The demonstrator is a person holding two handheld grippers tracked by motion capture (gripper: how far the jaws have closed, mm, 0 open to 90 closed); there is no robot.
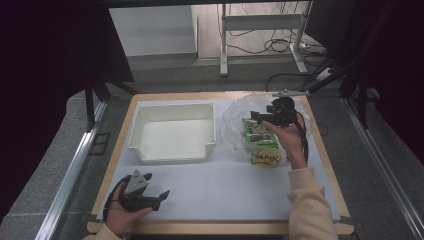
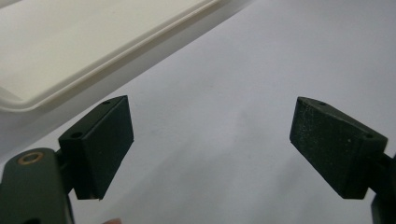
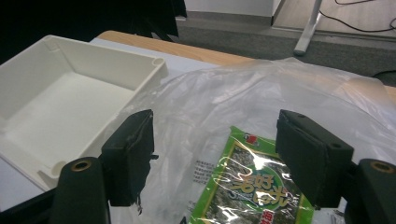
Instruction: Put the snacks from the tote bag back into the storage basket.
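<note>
My right gripper (image 1: 256, 118) is hovering over the clear plastic bag (image 1: 235, 125) on the right side of the table (image 1: 225, 187), jaws spread fairly wide with nothing pinched between them. In the right gripper view the green snack packet (image 3: 247, 186) sits just below and between the pads, inside the bag. A yellow packet (image 1: 266, 158) lies right next to it, nearer me. The left gripper (image 1: 159, 196) is resting on the table near the front edge, jaws wide apart and empty. The white tray (image 1: 172, 155) sits just left of the bag.
</note>
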